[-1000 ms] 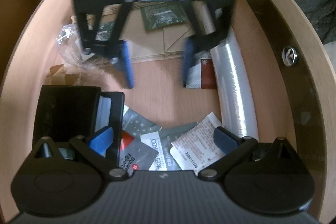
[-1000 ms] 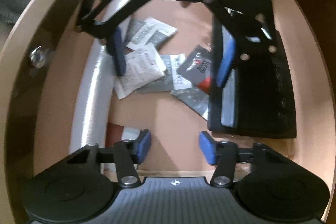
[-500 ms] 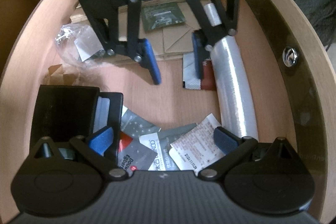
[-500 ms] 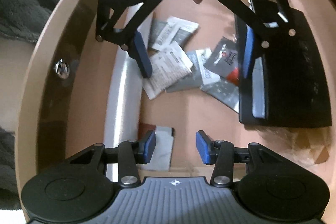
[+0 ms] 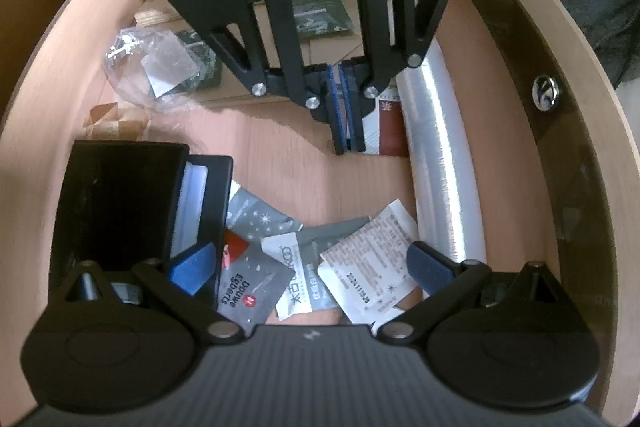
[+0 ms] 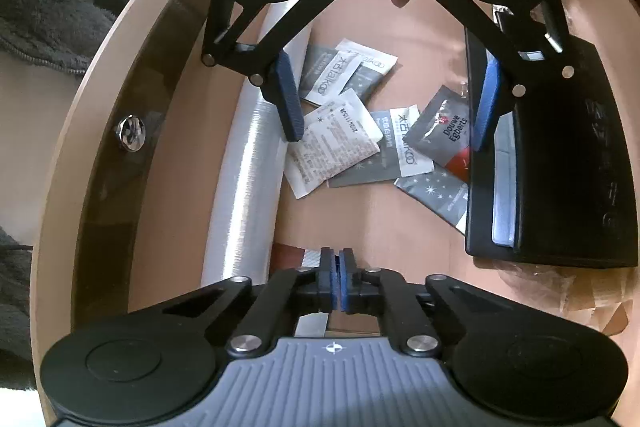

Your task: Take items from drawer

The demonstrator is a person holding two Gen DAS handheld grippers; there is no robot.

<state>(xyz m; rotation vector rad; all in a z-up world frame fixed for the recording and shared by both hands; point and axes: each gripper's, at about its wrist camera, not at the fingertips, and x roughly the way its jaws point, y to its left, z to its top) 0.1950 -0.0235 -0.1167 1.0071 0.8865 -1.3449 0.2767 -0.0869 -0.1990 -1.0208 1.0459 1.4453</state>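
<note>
While the right claw (image 6: 338, 283) has its blue pads squeezed together low over the drawer (image 5: 280, 155) floor, I honestly can't tell if it's pinching anything. A red-and-white packet (image 5: 386, 123) lies just beside its tips, touching or close to it. The left claw (image 5: 310, 267) is spread wide and holds nothing, hovering over a loose pile of sachets. Between its fingers are a Douwe Egberts sachet (image 5: 244, 287) and a white printed sachet (image 5: 368, 259), which overlap a couple of grey ones.

Seen from the left wrist, a roll of clear film (image 5: 436, 155) runs along the right side by the drawer front. A black case (image 5: 116, 195) sits on the near left, and a crumpled clear plastic bag (image 5: 152, 67) is further back on the left. A dark green packet (image 5: 320, 15) rests on cardboard at the far end.
</note>
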